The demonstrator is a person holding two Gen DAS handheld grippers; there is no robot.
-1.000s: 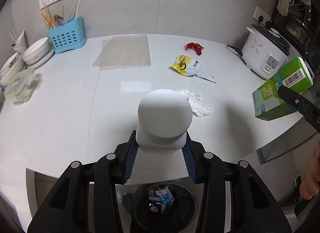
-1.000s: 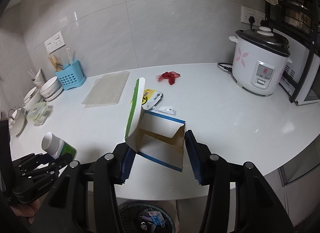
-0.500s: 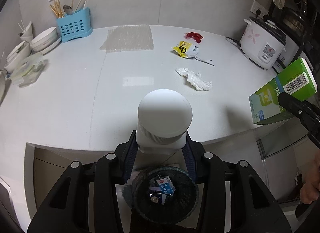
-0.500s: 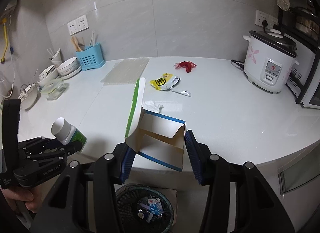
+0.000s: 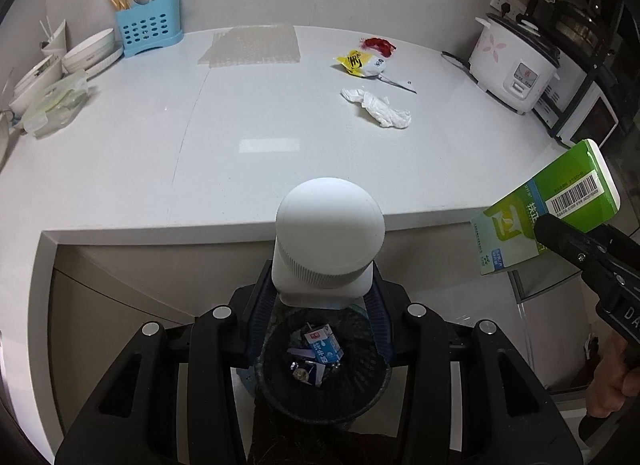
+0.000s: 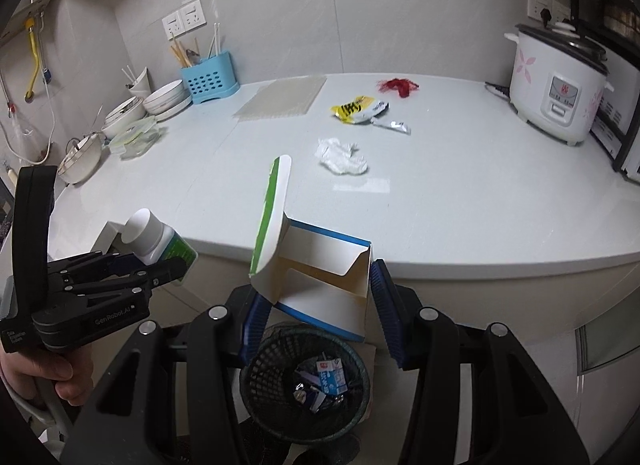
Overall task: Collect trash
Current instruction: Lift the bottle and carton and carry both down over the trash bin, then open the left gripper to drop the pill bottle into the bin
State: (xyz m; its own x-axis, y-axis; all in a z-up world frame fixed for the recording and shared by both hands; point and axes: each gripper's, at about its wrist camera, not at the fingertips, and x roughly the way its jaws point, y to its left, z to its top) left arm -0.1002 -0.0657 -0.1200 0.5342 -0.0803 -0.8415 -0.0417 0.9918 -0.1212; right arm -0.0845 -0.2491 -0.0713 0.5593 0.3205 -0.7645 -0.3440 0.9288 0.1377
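Bottle (image 5: 328,241) upright, cap toward camera

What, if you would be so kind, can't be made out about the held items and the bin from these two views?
- White bottle, left wrist view: label hidden behind its own cap.
- Green carton, right wrist view: print faces away; only its open inside shows.
- Trash bin, both views: far rim covered by the held items; small contents unreadable.
- Carton's lower end, left wrist view: covered by the right tongs.

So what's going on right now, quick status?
Left tongs shut on white bottle. Right tongs shut on open carton. Both above black bin. Nothing blocking; tissue, wrappers remain on counter.
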